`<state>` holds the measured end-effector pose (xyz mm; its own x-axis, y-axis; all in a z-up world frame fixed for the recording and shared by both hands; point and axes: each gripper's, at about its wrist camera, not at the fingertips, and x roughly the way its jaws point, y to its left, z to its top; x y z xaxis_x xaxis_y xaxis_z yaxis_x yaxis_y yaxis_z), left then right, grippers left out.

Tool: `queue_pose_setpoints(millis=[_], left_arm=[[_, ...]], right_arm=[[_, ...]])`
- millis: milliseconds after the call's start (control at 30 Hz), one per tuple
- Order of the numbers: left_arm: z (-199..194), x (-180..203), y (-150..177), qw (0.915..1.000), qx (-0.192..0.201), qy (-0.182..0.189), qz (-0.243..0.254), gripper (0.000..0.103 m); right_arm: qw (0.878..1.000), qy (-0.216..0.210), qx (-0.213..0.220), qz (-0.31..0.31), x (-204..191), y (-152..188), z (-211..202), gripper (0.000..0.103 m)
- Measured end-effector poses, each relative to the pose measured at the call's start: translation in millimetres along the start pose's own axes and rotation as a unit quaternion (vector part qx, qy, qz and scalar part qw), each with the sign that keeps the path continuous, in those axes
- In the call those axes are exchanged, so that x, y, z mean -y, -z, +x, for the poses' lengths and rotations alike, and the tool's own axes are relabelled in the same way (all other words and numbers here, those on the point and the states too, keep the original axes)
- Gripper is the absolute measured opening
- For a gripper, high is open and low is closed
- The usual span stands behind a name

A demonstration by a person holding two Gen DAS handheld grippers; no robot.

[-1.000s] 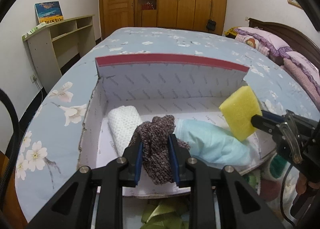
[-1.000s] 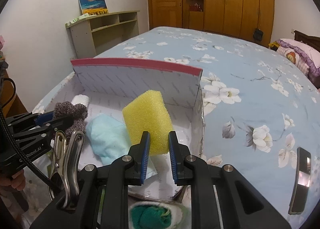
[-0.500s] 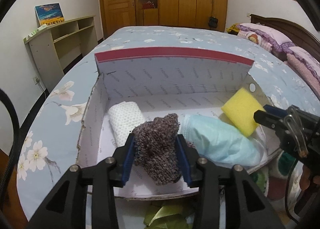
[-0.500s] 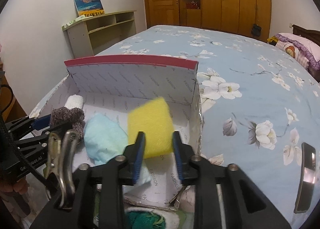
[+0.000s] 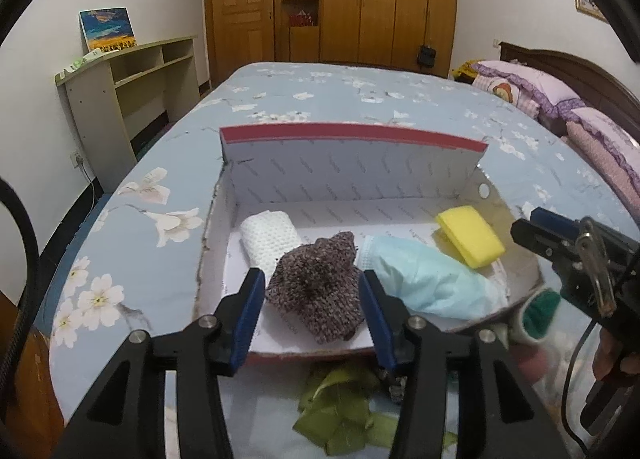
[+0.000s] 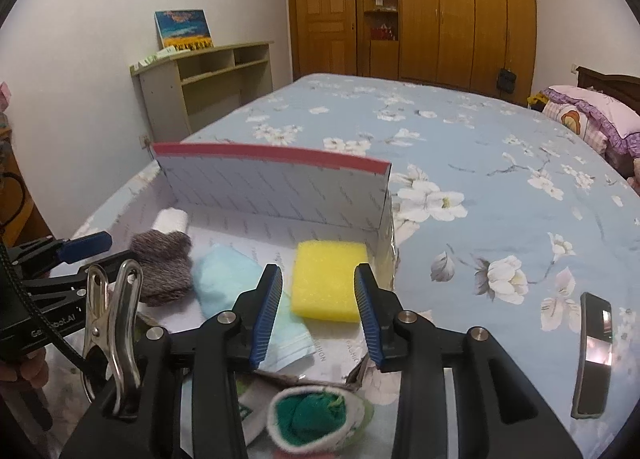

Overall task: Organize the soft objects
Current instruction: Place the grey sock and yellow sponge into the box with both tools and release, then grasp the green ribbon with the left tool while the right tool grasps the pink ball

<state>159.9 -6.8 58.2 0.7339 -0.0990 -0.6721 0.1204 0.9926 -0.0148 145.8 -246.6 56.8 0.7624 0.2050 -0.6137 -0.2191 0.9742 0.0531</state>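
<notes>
A second ago my left gripper (image 5: 312, 301) pinched the brown knitted piece (image 5: 320, 283) and my right gripper (image 6: 318, 309) pinched the yellow sponge (image 6: 328, 279). Now both jaws are opening, pads clear, and each item lies released on the floor of the white box (image 5: 352, 167), the sponge dropped flat.

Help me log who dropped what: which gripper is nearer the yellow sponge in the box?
Right. The right gripper frames the yellow sponge, jaws opening clear of it. The left gripper sits across the box around the brown knit piece.
</notes>
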Motion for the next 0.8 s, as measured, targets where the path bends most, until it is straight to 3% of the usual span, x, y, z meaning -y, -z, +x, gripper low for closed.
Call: queue_pose_setpoints(millis=[333, 800], left_arm=[[-33, -4, 19, 0.9999, -0.008, 0.007, -0.001, 0.051], [-45, 1, 58, 0.9989, -0.038, 0.026, -0.012, 0.051]], right_arm=[[1.0, -0.012, -0.003, 0.007, -8, 12, -36, 0.042], [1.0, -0.017, -0.025, -0.005, -17, 48, -68, 0.042]])
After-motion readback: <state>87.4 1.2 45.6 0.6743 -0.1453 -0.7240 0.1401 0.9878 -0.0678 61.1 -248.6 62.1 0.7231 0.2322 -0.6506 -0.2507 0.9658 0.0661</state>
